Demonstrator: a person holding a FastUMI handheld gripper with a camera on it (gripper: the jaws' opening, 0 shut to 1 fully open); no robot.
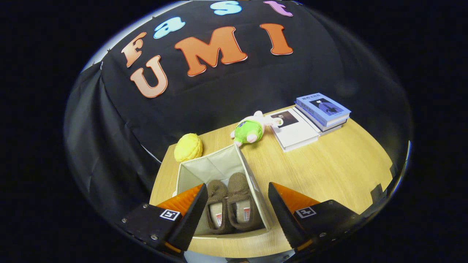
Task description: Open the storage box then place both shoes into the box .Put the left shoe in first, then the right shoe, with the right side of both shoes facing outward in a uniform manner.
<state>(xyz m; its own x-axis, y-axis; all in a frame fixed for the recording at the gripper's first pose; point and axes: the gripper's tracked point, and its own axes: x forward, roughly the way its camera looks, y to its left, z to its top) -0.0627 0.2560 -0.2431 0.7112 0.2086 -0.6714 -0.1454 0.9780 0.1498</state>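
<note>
On the wooden surface point(329, 168) the cream fabric storage box point(193, 175) is standing open, and both brown slippers, the left shoe point(216, 204) and the right shoe point(241, 201), are lying side by side inside it, so the task is looking nearly finished. The hand-held gripper point(237, 212) is hovering above the box, tilted down, fingers wide and holding nothing.

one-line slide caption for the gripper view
Open gripper above the open storage box holding both brown shoes side by side on the wooden table.
</note>
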